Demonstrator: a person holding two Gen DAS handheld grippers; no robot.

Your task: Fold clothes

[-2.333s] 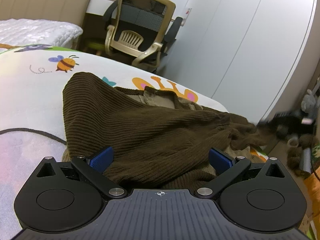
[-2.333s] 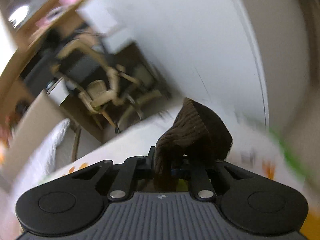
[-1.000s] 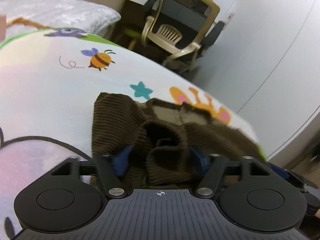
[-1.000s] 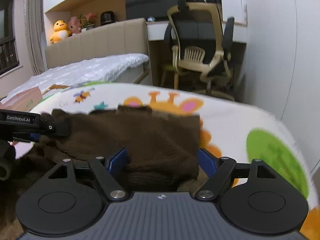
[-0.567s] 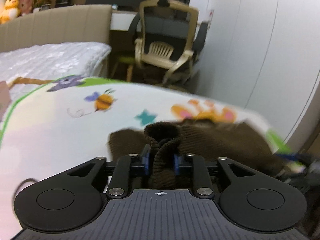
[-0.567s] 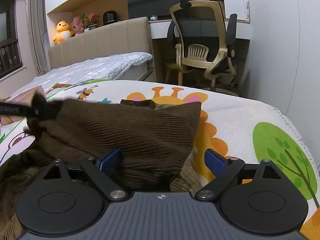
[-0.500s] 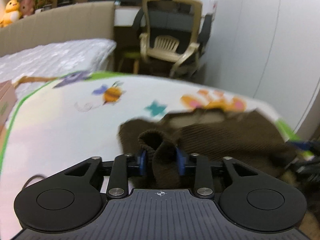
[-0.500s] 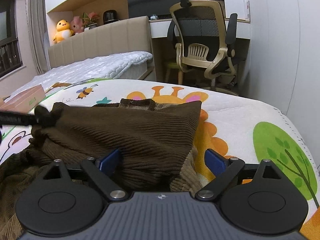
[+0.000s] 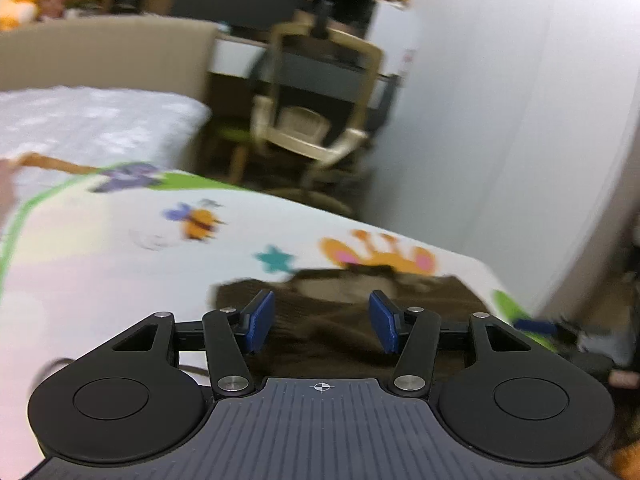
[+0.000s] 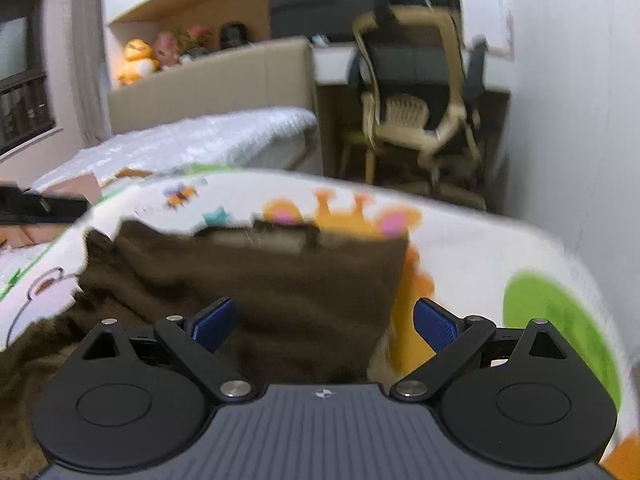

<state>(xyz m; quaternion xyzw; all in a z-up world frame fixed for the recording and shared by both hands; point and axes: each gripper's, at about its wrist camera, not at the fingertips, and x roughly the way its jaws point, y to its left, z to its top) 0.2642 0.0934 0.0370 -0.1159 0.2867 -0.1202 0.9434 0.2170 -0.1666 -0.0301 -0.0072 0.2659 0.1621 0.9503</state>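
The left gripper [image 9: 322, 320] is holding its blue pads [image 9: 260, 320] spread with nothing between them, and the right gripper [image 10: 324, 322] is likewise gaping wide over the cloth. One brown knitted sweater [image 10: 260, 280] is lying on the cartoon-printed play mat [image 9: 100, 248], toward its far edge; motion blur is smearing its collar, and its near part is disappearing under both tools. One office chair [image 10: 416, 92] is standing beyond the mat.

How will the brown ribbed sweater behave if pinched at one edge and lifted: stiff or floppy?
Likely floppy: the brown ribbed sweater lies in soft bunched folds on the printed mat, so it should sag from a pinch. The thick knit probably grips the pads well. Both the left gripper and right gripper are open now.
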